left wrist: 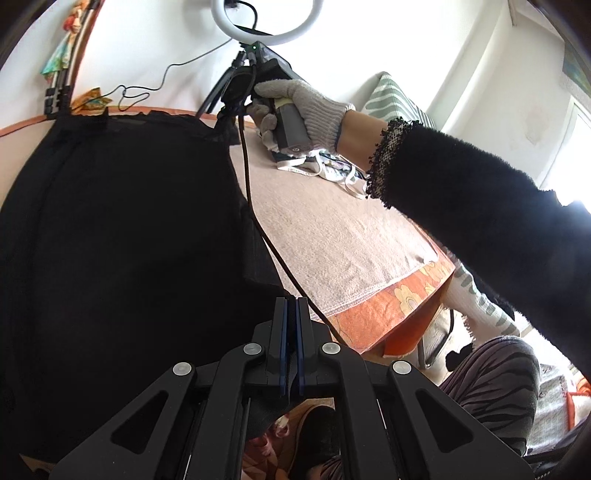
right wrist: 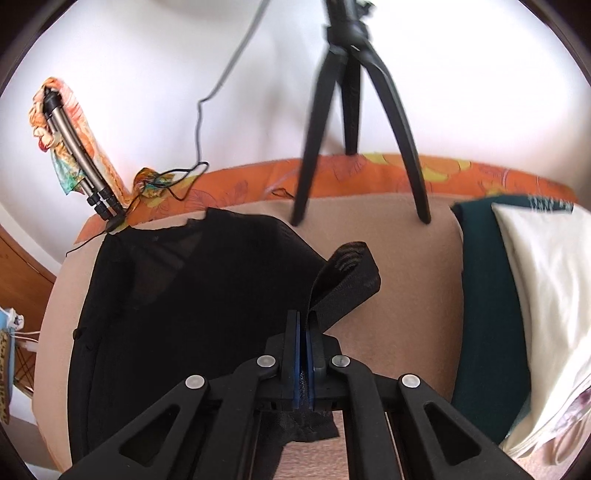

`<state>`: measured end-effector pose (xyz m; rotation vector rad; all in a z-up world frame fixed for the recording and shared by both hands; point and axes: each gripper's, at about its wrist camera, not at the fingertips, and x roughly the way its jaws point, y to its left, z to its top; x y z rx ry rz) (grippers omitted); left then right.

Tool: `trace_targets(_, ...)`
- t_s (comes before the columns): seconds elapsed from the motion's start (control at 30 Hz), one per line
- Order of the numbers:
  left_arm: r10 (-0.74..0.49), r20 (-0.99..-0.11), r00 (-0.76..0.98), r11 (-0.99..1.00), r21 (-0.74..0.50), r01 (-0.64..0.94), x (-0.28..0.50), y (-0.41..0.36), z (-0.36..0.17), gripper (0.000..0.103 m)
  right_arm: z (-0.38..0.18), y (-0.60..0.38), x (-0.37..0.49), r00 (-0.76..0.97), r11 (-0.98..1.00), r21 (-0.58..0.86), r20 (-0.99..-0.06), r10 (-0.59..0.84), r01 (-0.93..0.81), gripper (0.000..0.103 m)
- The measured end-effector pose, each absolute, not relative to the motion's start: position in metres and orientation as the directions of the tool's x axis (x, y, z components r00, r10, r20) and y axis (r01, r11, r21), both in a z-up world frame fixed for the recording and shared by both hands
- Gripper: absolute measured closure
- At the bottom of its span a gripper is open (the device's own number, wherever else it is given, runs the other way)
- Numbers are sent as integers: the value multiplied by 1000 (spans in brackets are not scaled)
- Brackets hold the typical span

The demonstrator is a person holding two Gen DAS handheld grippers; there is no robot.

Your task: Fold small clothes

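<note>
A black sheer garment (left wrist: 122,240) lies spread on the beige cloth-covered table (left wrist: 332,229). My left gripper (left wrist: 291,306) is shut on the near edge of the garment, with black fabric pinched between its blue pads. In the right wrist view the same garment (right wrist: 177,295) covers the left of the table. My right gripper (right wrist: 304,319) is shut on its black strap (right wrist: 343,280), which curls up over the fingertips. The right gripper's handle, in a gloved hand (left wrist: 295,107), shows at the garment's far corner in the left wrist view.
A black tripod (right wrist: 354,110) stands at the table's far edge, with a ring light (left wrist: 273,22) above it. A dark green cloth (right wrist: 484,295) and a white cloth (right wrist: 550,295) are stacked at the right. Patterned small clothes (left wrist: 325,166) lie beyond. A black cable (left wrist: 258,221) crosses the table.
</note>
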<state>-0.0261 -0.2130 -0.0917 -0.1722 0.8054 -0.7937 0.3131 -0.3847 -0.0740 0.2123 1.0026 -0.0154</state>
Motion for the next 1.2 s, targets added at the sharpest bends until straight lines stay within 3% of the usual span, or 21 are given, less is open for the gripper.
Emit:
trace_targets(0.43,-639,-545,543,769,-434,469,-41,-160,-92,100,-35,-240,346,542,983,-152,-837,-75,-98,103)
trace_targets(0.7,-587,-529,612,809,-377,451,-53,-141,-90,100,-46,-180,359,542,970,-188,-837,-75,-155,103)
trace_targets(1.2,-569,-565,598,822,-387,418,-49,-139,-97,100,-83,-140,379,507,958,-204,-859,-76,-201,103)
